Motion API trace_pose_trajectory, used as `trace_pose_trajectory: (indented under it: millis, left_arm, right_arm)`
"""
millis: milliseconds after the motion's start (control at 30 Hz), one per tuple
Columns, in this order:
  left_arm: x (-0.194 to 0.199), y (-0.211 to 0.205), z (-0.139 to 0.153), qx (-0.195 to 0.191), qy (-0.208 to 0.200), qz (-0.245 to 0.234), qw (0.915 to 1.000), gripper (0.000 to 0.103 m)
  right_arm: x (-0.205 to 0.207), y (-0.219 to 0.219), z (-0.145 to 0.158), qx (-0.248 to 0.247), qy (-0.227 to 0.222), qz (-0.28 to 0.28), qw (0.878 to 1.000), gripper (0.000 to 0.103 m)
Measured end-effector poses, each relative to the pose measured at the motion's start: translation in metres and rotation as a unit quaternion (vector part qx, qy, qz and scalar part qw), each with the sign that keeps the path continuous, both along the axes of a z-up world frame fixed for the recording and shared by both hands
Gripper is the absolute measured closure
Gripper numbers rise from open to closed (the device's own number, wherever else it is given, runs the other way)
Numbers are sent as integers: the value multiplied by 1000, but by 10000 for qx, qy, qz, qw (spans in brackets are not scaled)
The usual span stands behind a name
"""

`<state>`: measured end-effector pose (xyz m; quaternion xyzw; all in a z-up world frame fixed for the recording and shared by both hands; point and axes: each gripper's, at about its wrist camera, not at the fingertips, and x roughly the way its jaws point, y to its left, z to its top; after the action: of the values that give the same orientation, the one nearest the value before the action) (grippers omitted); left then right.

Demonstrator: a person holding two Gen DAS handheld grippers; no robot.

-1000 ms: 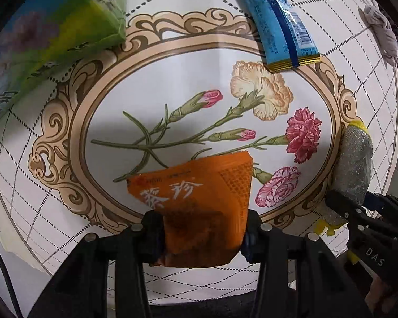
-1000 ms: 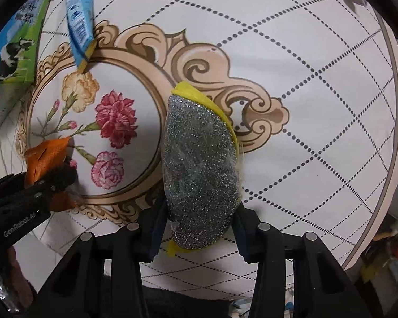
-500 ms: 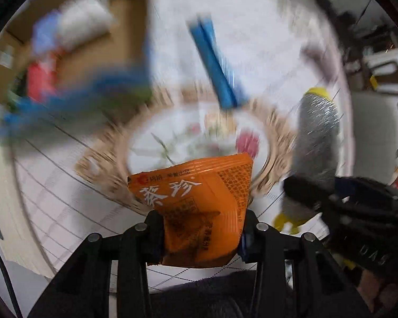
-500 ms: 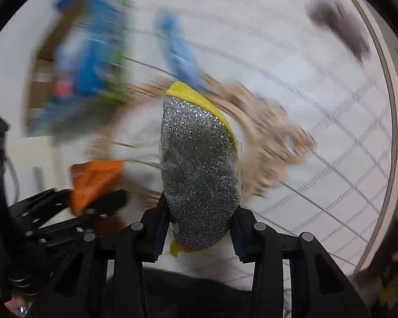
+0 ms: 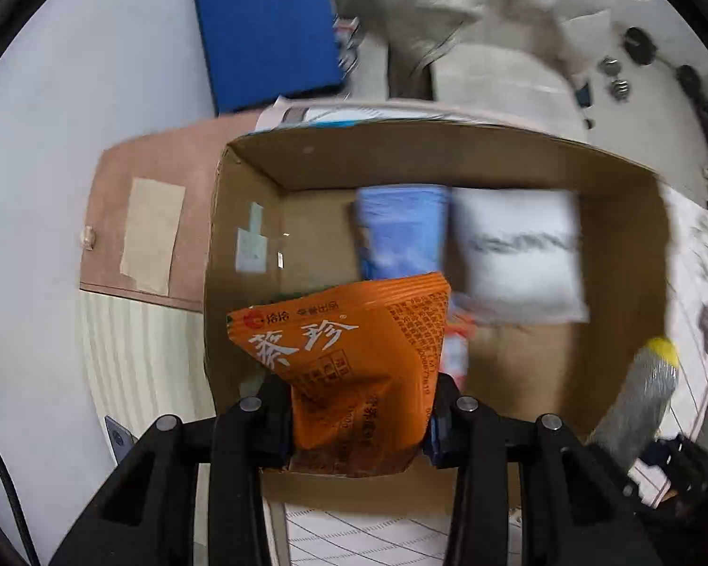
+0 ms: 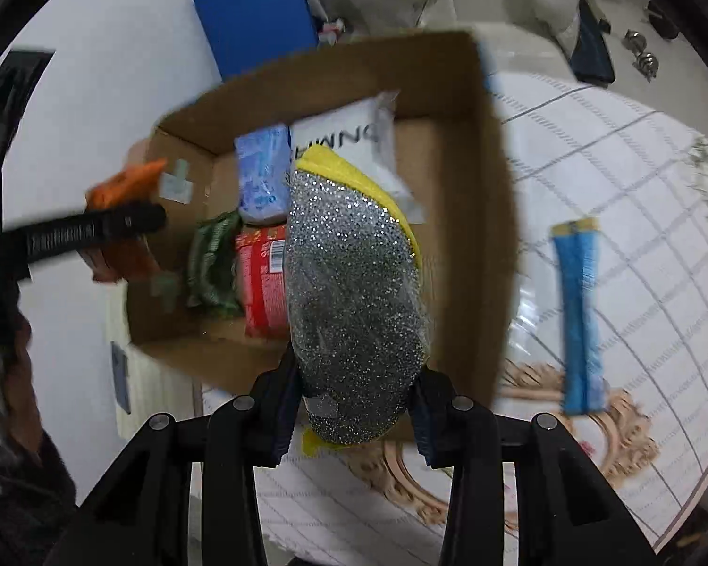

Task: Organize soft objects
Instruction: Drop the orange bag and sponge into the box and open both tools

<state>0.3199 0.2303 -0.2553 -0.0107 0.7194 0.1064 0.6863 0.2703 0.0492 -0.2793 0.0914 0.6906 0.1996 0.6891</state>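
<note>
The tabletop (image 6: 637,198), under a white cloth with a dotted lattice and a tan scroll border, carries an open cardboard box (image 5: 240,236) at its edge. Inside the box lie a white pack (image 5: 519,259) and a pale blue pack (image 5: 401,236) side by side against the far wall, with a red pack (image 6: 259,278) and a green pack (image 6: 212,264) nearer the middle. A blue sachet (image 6: 578,316) lies on the cloth outside the box, well apart from it.

The right gripper (image 6: 354,412) points down over the box. Its fingers (image 6: 283,405) clamp the lower end of a glittery silver sponge (image 6: 349,292) with a yellow back; the sponge stands up between them, and its bulk hangs above the box's open top.

The left gripper (image 5: 358,420) also points down over the box, near its left wall. Its fingers (image 5: 273,420) have just been closing, and they squeeze the bottom of an orange packet (image 5: 354,358), pinched in at the sides, with its wider printed top fanning out beyond the fingertips above the box floor.
</note>
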Motion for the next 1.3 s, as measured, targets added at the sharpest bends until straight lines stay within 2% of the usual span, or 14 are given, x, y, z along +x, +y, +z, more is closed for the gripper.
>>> trace_pose_trajectory:
  millis: [133, 267, 367, 433, 500, 533, 567, 633, 700, 733, 767, 933, 1033, 1300]
  left_arm:
    - [24, 24, -32, 0, 267, 73, 9996, 66]
    - [39, 38, -48, -8, 462, 106, 9989, 66]
    - [47, 41, -60, 21, 638, 74, 9979, 65]
    - [47, 44, -68, -39, 811, 162, 9966, 62]
    - [44, 46, -71, -281, 907, 303, 9950, 54]
    - [43, 46, -71, -313, 880, 272, 9953, 45]
    - [43, 45, -69, -290, 832, 246, 9958, 37]
    - [41, 46, -63, -301, 714, 259, 9967, 32]
    - [39, 47, -54, -341, 586, 294, 9973, 21]
    - [39, 47, -49, -354, 527, 301, 9975, 13]
    - [37, 47, -44, -367, 451, 309, 9978, 11]
    - [19, 34, -9, -392, 9, 262, 9989, 10]
    - [4, 24, 13, -360, -310, 180, 9987, 1]
    - [-68, -14, 63, -232, -1166, 9, 9929, 1]
  right_arm:
    - [15, 30, -32, -242, 219, 116, 9994, 60]
    - [21, 47, -58, -329, 405, 204, 9984, 60]
    - [23, 57, -66, -455, 586, 295, 9968, 59]
    - [26, 64, -74, -555, 717, 396, 9951, 55]
    - [28, 67, -80, -543, 823, 420, 9942, 28]
    - [29, 69, -82, -511, 851, 398, 9943, 9]
    - [30, 68, -81, -480, 846, 377, 9945, 7]
    - [30, 66, -75, -474, 831, 354, 9948, 7]
    - [30, 63, -72, -538, 796, 348, 9948, 7]
    - [31, 62, -69, -572, 763, 335, 9949, 4]
    - [31, 59, -64, -611, 729, 318, 9950, 0]
    - [25, 46, -42, -829, 376, 229, 9956, 0]
    - [17, 40, -21, -1033, 188, 361, 9938, 0]
    - [-15, 9, 41, -1168, -643, 196, 9909, 0]
